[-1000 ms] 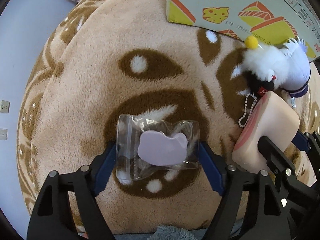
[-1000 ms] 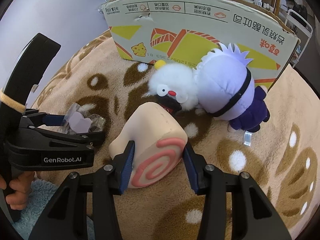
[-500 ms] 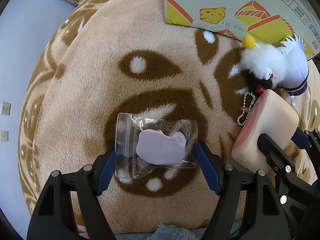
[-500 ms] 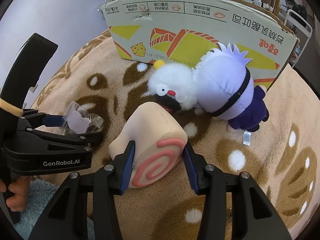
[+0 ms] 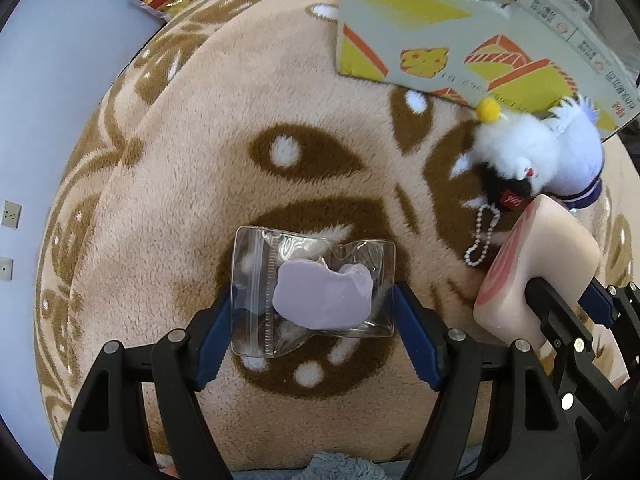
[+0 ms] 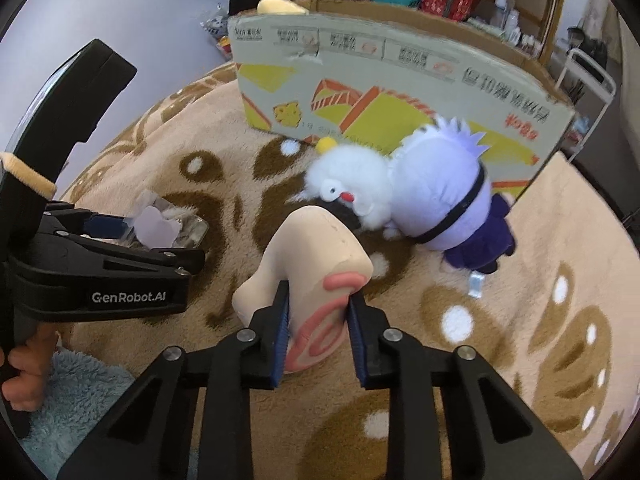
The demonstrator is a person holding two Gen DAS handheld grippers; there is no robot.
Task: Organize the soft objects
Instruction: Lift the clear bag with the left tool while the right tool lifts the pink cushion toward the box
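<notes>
Right hand-held gripper [image 6: 315, 330] is clamped on the squishy swirl roll [image 6: 310, 268], pads pinching it in hard at the spiral end. Left hand-held gripper [image 5: 312, 332] sits wide, its blue pads either side of the clear zip bag [image 5: 312, 284] with a lilac squishy inside, lying flat on the tan plush blanket [image 5: 200, 160]. Further back, the fluffy white plush [image 6: 352, 188] leans against the purple-haired doll [image 6: 444, 196], both just in front of the cardboard box [image 6: 380, 80].
</notes>
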